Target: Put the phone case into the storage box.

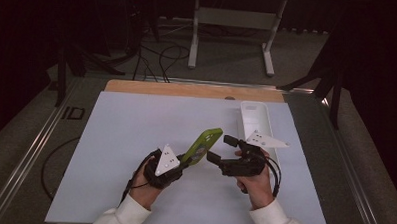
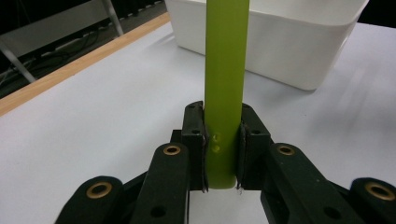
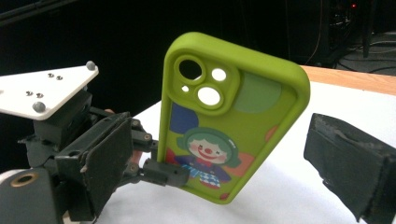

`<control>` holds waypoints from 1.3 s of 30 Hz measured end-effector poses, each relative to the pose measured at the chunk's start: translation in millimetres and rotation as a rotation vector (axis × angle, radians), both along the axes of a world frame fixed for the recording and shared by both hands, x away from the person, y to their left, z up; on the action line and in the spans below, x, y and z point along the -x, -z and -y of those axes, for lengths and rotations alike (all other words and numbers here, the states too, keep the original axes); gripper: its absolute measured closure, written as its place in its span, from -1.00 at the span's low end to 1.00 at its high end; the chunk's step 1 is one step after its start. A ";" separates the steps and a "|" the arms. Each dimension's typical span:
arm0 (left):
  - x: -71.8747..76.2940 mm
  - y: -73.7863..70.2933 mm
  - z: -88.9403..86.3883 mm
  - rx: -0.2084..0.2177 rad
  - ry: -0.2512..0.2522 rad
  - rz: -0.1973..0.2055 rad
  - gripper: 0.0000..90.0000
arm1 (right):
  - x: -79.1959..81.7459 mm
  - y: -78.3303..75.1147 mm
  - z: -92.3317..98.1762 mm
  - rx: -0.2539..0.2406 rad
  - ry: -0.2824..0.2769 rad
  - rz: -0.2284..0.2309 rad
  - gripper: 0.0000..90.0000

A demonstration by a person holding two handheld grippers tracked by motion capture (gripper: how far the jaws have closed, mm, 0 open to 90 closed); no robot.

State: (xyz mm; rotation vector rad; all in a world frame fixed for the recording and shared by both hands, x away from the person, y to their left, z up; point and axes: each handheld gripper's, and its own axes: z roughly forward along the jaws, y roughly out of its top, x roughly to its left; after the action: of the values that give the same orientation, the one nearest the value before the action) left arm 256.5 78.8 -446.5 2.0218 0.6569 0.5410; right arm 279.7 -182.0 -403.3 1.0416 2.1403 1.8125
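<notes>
A lime-green phone case [image 1: 203, 144] with a clown picture inside [image 3: 233, 116] stands tilted above the white table. My left gripper [image 1: 185, 161] is shut on its lower end; the left gripper view has the case's thin edge [image 2: 225, 70] pinched between both pads [image 2: 223, 140]. My right gripper [image 1: 220, 149] is open just right of the case. In the right gripper view its two padded jaws stand wide on either side of the case [image 3: 224, 154], neither touching it. The left gripper's white plate [image 3: 46, 88] appears behind.
A white rectangular bin [image 1: 253, 121] stands at the back right of the white mat [image 1: 135, 135], just beyond my right gripper; it is also ahead of the case [image 2: 280, 42]. A wooden table edge [image 1: 187, 89] runs along the far side.
</notes>
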 end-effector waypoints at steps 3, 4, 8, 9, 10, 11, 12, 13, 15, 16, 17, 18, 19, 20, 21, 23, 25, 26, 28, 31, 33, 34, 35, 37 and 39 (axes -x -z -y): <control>1.1 0.4 1.4 0.000 -0.011 0.005 0.72 | -0.4 -0.3 0.3 -0.010 0.009 -0.005 -0.82; 1.4 0.6 2.0 0.001 -0.016 0.008 0.72 | -0.6 -0.5 0.4 -0.013 0.013 -0.006 -0.82; 2.3 1.1 3.0 0.003 -0.024 0.018 0.72 | -1.4 -1.5 -1.3 -0.014 0.021 -0.012 -0.82; 2.6 1.4 3.3 0.005 -0.029 0.021 0.72 | -1.4 -1.7 -1.8 -0.013 0.023 -0.013 -0.82; 2.9 1.6 3.4 0.003 -0.035 0.026 0.72 | -1.6 -1.9 -2.6 -0.012 0.026 -0.011 -0.82; 2.9 1.8 3.4 0.005 -0.038 0.027 0.72 | -1.9 -2.2 -3.5 -0.015 0.028 -0.014 -0.82; 3.0 2.0 3.4 0.006 -0.041 0.028 0.72 | -2.0 -2.4 -4.0 -0.016 0.030 -0.015 -0.82; 3.2 2.3 3.7 0.006 -0.044 0.030 0.72 | -2.4 -2.5 -4.7 -0.017 0.030 -0.014 -0.82; 3.7 2.6 4.2 0.010 -0.052 0.032 0.72 | -2.6 -2.9 -6.2 -0.016 0.038 -0.014 -0.82; 4.1 2.6 4.5 0.012 -0.055 0.035 0.72 | -2.7 -3.0 -7.2 -0.015 0.041 -0.012 -0.82; 4.5 2.6 4.6 0.016 -0.057 0.038 0.72 | -2.7 -3.2 -7.8 -0.009 0.045 -0.010 -0.82; 4.9 2.8 4.9 0.019 -0.061 0.039 0.72 | -2.5 -3.4 -8.7 -0.005 0.051 -0.008 -0.82; 5.4 3.0 5.3 0.018 -0.066 0.044 0.72 | -2.4 -3.6 -9.4 0.000 0.054 -0.007 -0.82; 5.6 3.2 5.6 0.014 -0.069 0.049 0.72 | -2.5 -3.8 -10.0 0.003 0.057 -0.009 -0.82; 5.7 3.6 5.8 0.016 -0.069 0.048 0.72 | -2.6 -4.0 -10.6 0.001 0.060 -0.009 -0.82; 6.5 4.6 7.1 0.022 -0.075 0.052 0.72 | -2.8 -4.8 -11.6 -0.008 0.068 -0.012 -0.82; 7.2 5.2 8.2 0.023 -0.077 0.053 0.72 | -3.4 -5.6 -12.9 -0.018 0.075 -0.011 -0.82; 7.4 5.4 8.6 0.022 -0.078 0.053 0.72 | -3.5 -6.0 -13.8 -0.020 0.078 -0.015 -0.82; 7.9 5.7 9.1 0.020 -0.083 0.060 0.72 | -4.2 -6.4 -15.7 -0.016 0.085 -0.013 -0.82; 8.5 6.3 9.9 0.030 -0.096 0.061 0.72 | -5.2 -6.5 -17.7 -0.023 0.098 -0.013 -0.82; 9.2 6.9 10.6 0.032 -0.102 0.065 0.72 | -6.4 -6.0 -18.2 -0.026 0.112 -0.015 -0.82; 9.7 7.4 11.3 0.034 -0.104 0.066 0.72 | -7.1 -5.8 -18.5 -0.032 0.118 -0.021 -0.82; 9.9 7.7 12.0 0.029 -0.103 0.066 0.72 | -8.1 -5.4 -18.6 -0.037 0.125 -0.021 -0.82; 10.6 8.5 13.3 0.023 -0.099 0.068 0.72 | -9.2 -5.4 -19.2 -0.050 0.134 -0.031 -0.82; 10.7 9.0 14.5 0.022 -0.100 0.063 0.72 | -10.3 -5.5 -20.3 -0.057 0.136 -0.037 -0.82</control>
State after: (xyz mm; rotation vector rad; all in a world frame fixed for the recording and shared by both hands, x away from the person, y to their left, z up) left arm 245.8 64.3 -455.5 1.9511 0.7252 0.6513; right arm 290.0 -161.7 -397.7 1.2111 1.9951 1.8152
